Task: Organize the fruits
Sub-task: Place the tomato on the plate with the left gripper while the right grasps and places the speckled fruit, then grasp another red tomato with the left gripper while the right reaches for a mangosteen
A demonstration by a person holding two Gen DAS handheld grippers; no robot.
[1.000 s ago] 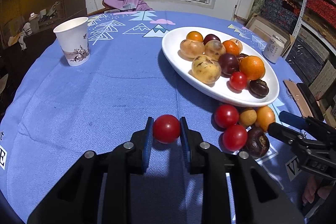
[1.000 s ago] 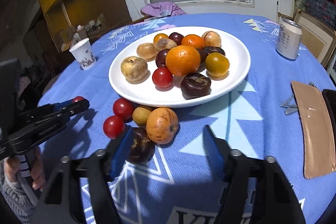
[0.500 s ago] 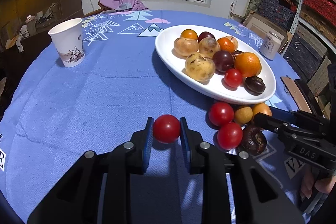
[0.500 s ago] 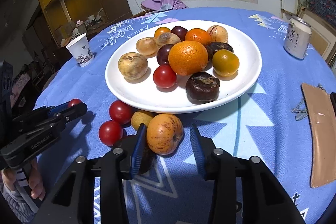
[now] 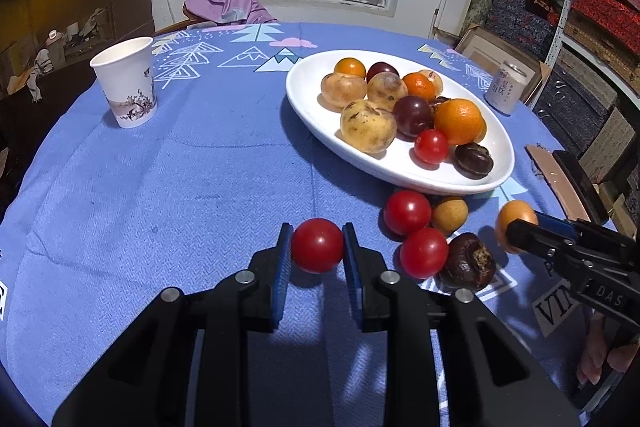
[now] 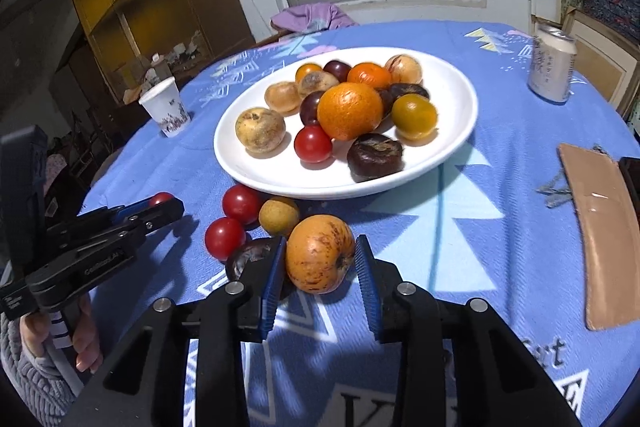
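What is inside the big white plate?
The white plate holds a big orange, a red cherry tomato, a dark chestnut, plums and speckled yellow fruits. Whatever lies behind the orange is partly hidden.

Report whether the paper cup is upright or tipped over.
Upright. The paper cup stands on its base on the blue tablecloth, open mouth facing up. Its contents cannot be seen.

Loose fruits (image 6: 248, 223) crowd the plate's (image 6: 460, 131) near rim; cloth (image 5: 160, 187) left lies open
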